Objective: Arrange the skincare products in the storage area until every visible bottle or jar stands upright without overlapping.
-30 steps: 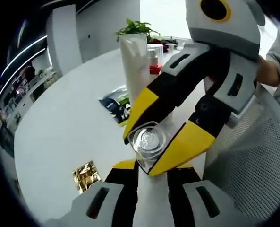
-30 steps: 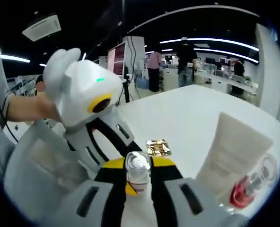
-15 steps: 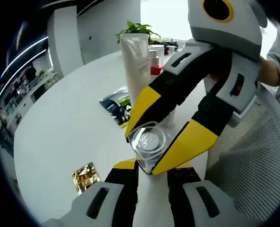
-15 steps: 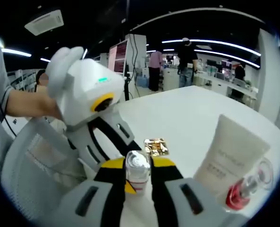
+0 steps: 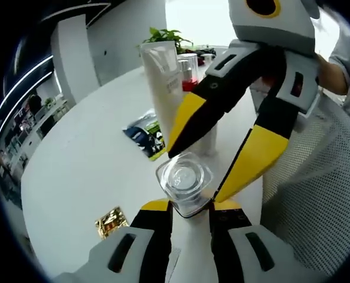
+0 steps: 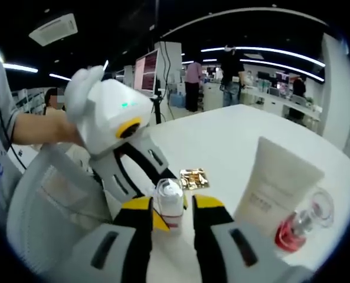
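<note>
With the right gripper (image 6: 172, 206) spread either side of the small clear bottle (image 5: 185, 183) standing on the white table (image 5: 86, 171) beside the white tube (image 6: 275, 186), and the left gripper (image 5: 189, 209) parted too, a careless retreat could topple it

white round table (image 5: 86, 159) carries scene. gold foil sachet (image 5: 111, 222) lies flat near table edge; same sachet (image 6: 192, 178) seen in right gripper view. dark blue-green printed packet (image 5: 144, 134) lies flat further in. green potted plant (image 5: 163, 36) at far side of table. white mesh chair back (image 5: 316, 183) beside table. background: people standing (image 6: 231, 71) among desks, ceiling light strips (image 6: 263, 52), ceiling air unit (image 6: 58, 28).
</note>
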Available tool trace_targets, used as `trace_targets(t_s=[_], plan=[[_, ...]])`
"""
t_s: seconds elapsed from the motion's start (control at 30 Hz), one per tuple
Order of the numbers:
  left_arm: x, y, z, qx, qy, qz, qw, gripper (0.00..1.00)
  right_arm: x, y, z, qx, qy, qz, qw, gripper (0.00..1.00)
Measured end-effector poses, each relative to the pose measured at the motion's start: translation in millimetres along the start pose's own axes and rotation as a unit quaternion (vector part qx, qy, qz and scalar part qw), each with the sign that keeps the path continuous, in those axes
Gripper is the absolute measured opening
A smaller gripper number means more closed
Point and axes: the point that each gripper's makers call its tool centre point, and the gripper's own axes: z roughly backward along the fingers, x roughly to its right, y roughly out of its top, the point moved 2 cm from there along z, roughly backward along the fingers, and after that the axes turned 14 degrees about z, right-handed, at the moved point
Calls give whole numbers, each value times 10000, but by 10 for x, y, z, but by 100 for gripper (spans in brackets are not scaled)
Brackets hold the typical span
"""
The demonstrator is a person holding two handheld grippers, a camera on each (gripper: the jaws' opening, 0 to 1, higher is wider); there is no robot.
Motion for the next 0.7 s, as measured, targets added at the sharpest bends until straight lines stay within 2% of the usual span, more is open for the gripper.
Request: trace_targets(t_s=[0.17, 0.7], plan=[[0, 2, -3, -8, 8, -72, 10000, 21, -6, 2, 35, 5, 28, -42, 10000, 26], [-34, -36, 33, -140, 172, -224, 9995, 22, -103, -180, -58, -308, 292, -209, 9989, 25]])
